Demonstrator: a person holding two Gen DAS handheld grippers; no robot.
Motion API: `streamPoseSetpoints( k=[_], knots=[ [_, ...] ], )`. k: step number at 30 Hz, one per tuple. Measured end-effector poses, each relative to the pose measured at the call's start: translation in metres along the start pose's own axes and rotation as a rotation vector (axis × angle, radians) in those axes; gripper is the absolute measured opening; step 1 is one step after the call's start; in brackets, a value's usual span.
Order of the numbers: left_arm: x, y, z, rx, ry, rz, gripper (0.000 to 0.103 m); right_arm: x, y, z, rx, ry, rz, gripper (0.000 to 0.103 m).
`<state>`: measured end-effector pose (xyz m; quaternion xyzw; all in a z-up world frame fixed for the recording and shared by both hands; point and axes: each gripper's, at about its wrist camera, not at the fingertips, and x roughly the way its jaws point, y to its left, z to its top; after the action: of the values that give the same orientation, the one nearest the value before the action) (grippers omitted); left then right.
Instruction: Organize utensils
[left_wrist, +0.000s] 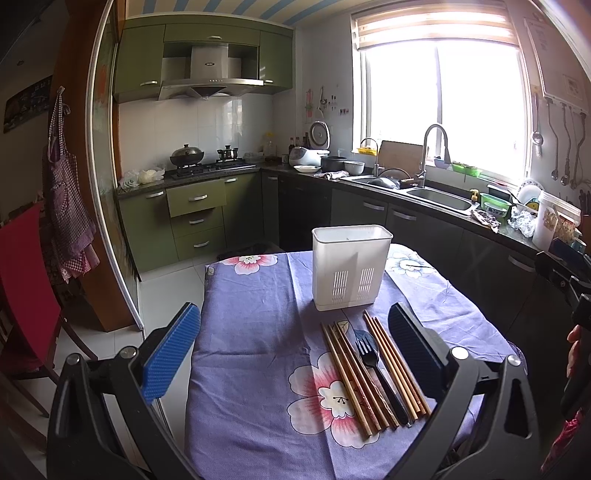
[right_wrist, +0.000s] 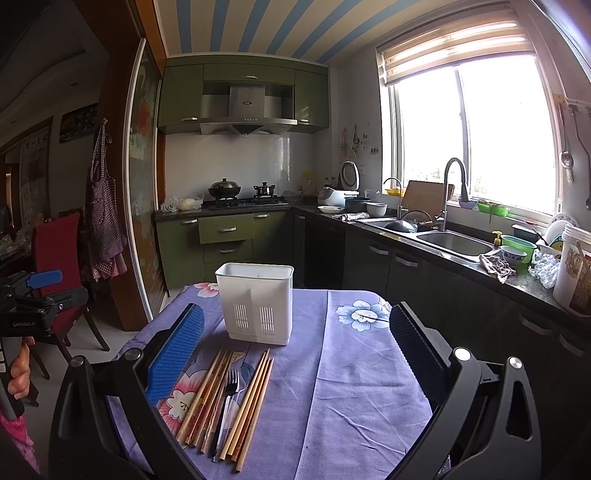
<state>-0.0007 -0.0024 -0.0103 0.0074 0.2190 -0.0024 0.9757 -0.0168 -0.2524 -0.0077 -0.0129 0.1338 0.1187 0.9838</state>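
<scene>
A white slotted utensil holder (left_wrist: 350, 271) (right_wrist: 256, 304) stands upright at the far side of the purple flowered tablecloth (left_wrist: 251, 332) (right_wrist: 351, 369). In front of it lie several wooden chopsticks (left_wrist: 349, 373) (right_wrist: 207, 395), a black plastic fork (left_wrist: 373, 365) (right_wrist: 225, 402) and more chopsticks (left_wrist: 397, 365) (right_wrist: 253, 402), side by side. My left gripper (left_wrist: 295, 350) is open and empty above the table, the utensils near its right finger. My right gripper (right_wrist: 295, 354) is open and empty, the utensils near its left finger.
The table is small with edges close on all sides. A red chair (right_wrist: 59, 251) and a hanging apron (right_wrist: 105, 218) are at the left. Kitchen counter with sink (right_wrist: 454, 242) and clutter runs along the right. The other gripper shows at each view's edge (left_wrist: 569, 280) (right_wrist: 37, 299).
</scene>
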Motion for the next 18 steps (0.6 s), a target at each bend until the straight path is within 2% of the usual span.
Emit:
streamPoseSetpoints(
  k=[18],
  knots=[
    [0.0011, -0.0009, -0.0020, 0.002, 0.001, -0.001, 0.097, 0.0015, 0.0010, -0.0004, 0.001, 0.005, 0.000, 0.099]
  ],
)
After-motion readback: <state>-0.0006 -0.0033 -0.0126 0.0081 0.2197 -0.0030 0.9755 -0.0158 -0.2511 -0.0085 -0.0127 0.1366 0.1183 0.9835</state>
